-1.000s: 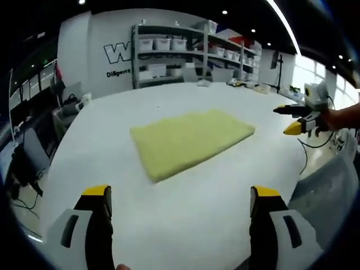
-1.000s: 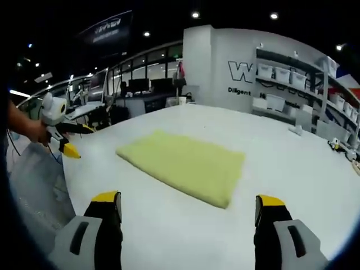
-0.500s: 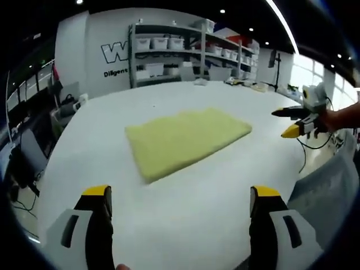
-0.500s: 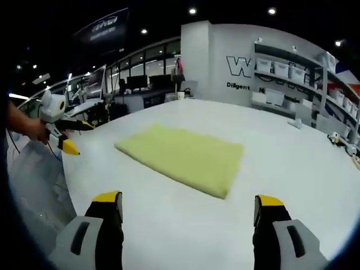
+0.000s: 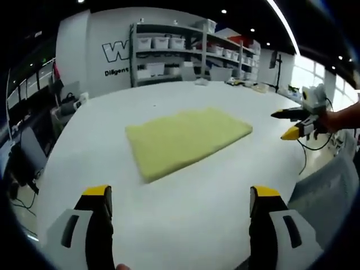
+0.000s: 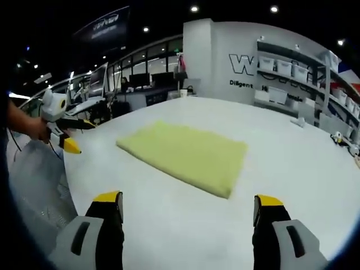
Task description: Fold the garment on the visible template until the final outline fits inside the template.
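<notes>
My left gripper [image 5: 179, 197] and right gripper [image 6: 183, 205] both hold their fingers spread wide, gripping nothing, above the white tabletop [image 5: 185, 197]; the folded pale yellow fleecy garment [image 5: 185, 136] lies flat ahead

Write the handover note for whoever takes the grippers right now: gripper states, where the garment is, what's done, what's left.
Left gripper: open, empty, held above the near edge of the white table.
Right gripper: open, empty, also back from the cloth.
Yellow garment: lying flat on the table as a neat rectangle, touched by neither gripper.
Done: it appears already folded.
Left: I can't make out a template outline in either view, so check the fit before stopping.
</notes>
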